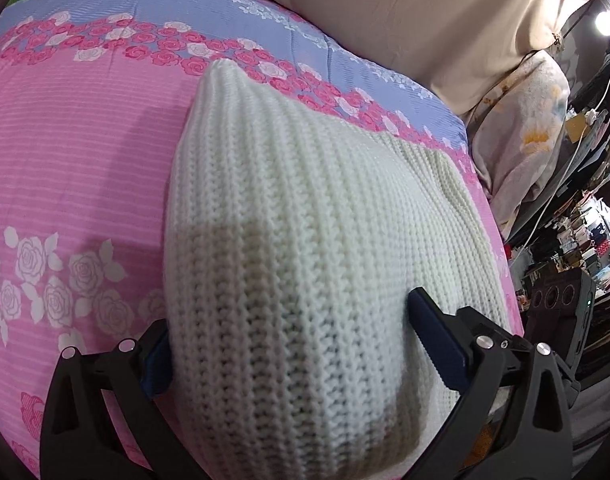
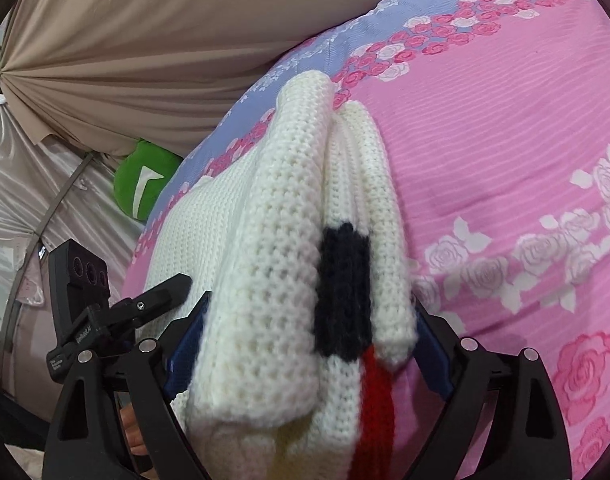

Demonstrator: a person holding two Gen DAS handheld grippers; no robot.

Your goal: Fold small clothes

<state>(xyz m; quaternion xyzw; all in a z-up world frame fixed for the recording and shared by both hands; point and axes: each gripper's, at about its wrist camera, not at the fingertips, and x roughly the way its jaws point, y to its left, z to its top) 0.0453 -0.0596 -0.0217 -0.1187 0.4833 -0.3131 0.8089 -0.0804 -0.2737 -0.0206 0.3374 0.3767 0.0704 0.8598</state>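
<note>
A cream knitted sweater (image 1: 305,240) lies bunched on a bed, over a pink bedsheet (image 1: 77,168) printed with roses and a blue band along its far side. In the right wrist view the sweater (image 2: 277,280) is folded into thick layers, with a dark navy block (image 2: 343,292) and a red stripe (image 2: 375,396) knitted into the near end.

The left hand-held gripper (image 1: 289,324) has its two blue-padded fingers spread wide on either side of a broad fold of the sweater, both pads pressed against the knit; the cloth fills the whole gap between them, so it has hold of that fold. The right hand-held gripper (image 2: 309,328) likewise has its fingers set wide apart around the stacked layers, the pads touching the wool on both sides and gripping the bundle near the navy block.

In the right wrist view the left hand-held gripper shows at the lower left, just beside the sweater's edge. Behind the bed hangs a beige curtain (image 2: 145,40), with a green cushion (image 2: 145,184) at its foot. In the left wrist view, cluttered shelves (image 1: 585,240) stand to the right, and a bright lamp (image 1: 609,22) shines at the top corner.
</note>
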